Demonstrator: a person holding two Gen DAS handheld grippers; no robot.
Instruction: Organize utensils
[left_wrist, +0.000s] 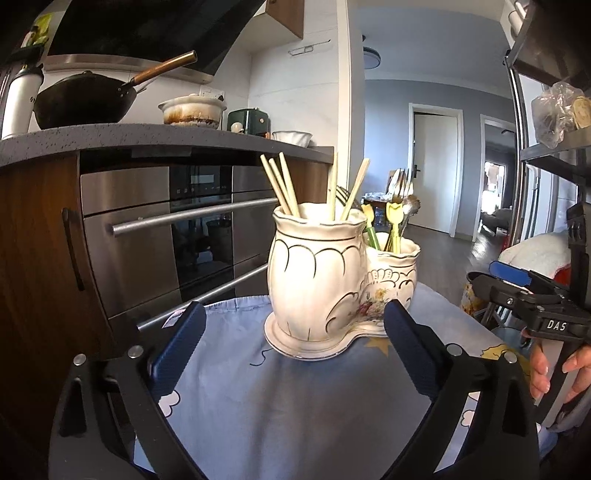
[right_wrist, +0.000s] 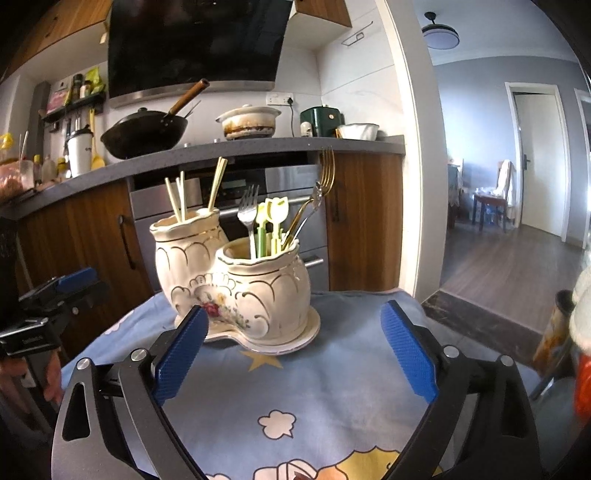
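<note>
Holder: twin ceramic holder (right_wrist: 236, 291) on the table (right_wrist: 332, 387), chopsticks (left_wrist: 282, 186) and forks (right_wrist: 249, 216) inside.
Fingers: left gripper (left_wrist: 291, 350) and right gripper (right_wrist: 295, 354) both spread wide, empty.
Risk: bumping the holder could tip it.

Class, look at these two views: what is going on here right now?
A person holds a two-finger gripper in each hand over a small table with a blue patterned cloth. Both the left gripper and right gripper are open and empty. Before them stands a cream ceramic double holder, chopsticks in its taller pot, forks in the shorter.
</note>
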